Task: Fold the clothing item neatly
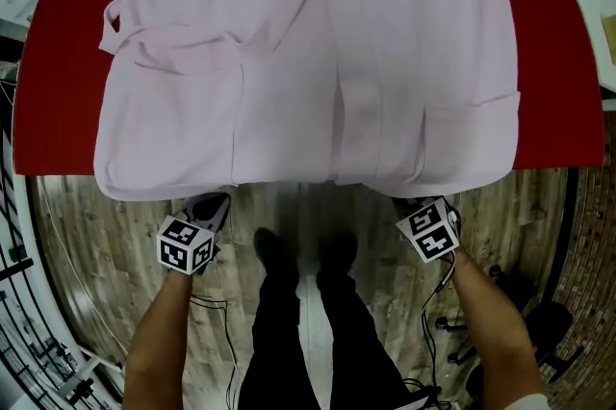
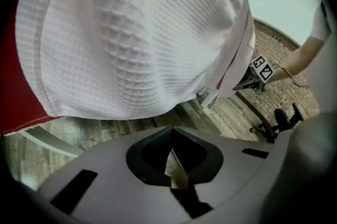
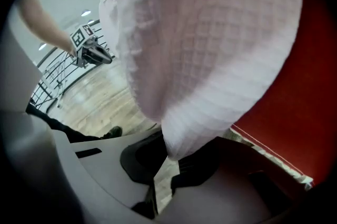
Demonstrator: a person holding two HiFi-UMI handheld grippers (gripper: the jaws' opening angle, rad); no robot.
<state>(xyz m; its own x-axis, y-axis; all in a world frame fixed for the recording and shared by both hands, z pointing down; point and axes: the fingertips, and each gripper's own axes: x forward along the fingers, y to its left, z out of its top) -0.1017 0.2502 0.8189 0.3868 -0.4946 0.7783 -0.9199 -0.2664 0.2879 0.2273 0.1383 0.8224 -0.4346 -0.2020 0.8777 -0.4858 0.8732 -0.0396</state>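
The robe [image 1: 308, 62] is pale pink waffle-weave, small raised squares all over. It lies spread flat on the red table [image 1: 558, 62], its hem hanging just over the near edge, with a square patch pocket [image 1: 183, 119] on the left side. My right gripper [image 3: 167, 157] is clenched on a pinch of that hem, and the cloth bulges into a rounded fold above the jaws. My left gripper [image 2: 171, 132] is closed tight on nothing, with the hem hanging just above its tips. Below are the pale wood floor [image 1: 289, 206], my dark trousers [image 1: 308, 331] and a black chair [image 1: 539, 326] off to the right
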